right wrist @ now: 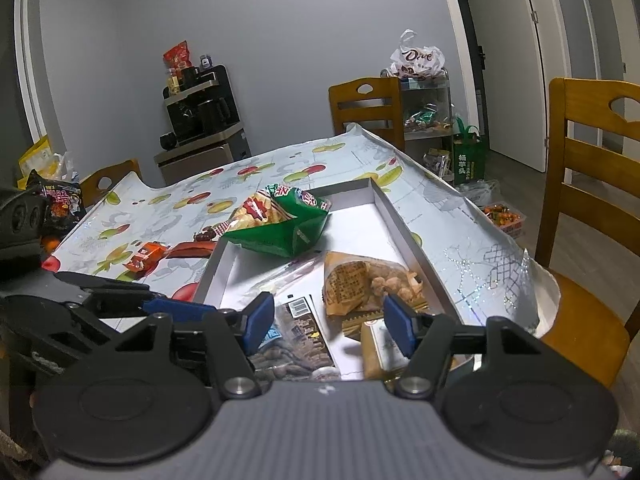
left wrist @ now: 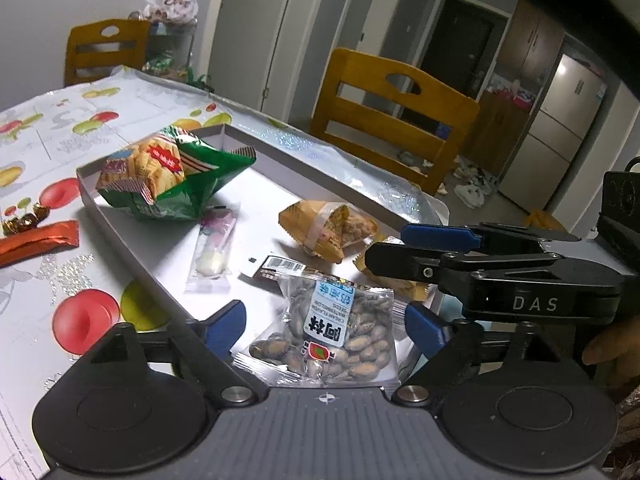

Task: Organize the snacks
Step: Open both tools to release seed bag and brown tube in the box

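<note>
Left wrist: seed packet (left wrist: 324, 340), label "CREAM FLAVOR WATERMELON SEEDS", in tray (left wrist: 280, 184) at 6 o'clock, loose between wide left gripper (left wrist: 326, 326) pads; right gripper (left wrist: 420, 248) marked "DAS", 3 o'clock.
Right wrist: right gripper (right wrist: 326, 322) half-spread, empty; "Dove" bag (right wrist: 418, 58), 1 o'clock.

A clear packet of watermelon seeds (left wrist: 326, 336) lies flat in the shallow white tray (left wrist: 116, 216) right before me, at my six o'clock. At eleven o'clock an open green bag of crackers (left wrist: 168, 176) slumps in the tray's far corner. A tan packet of nuts (left wrist: 328, 228) lies at one o'clock, and a slim clear candy sachet (left wrist: 214, 248) lies flat between them.
</note>
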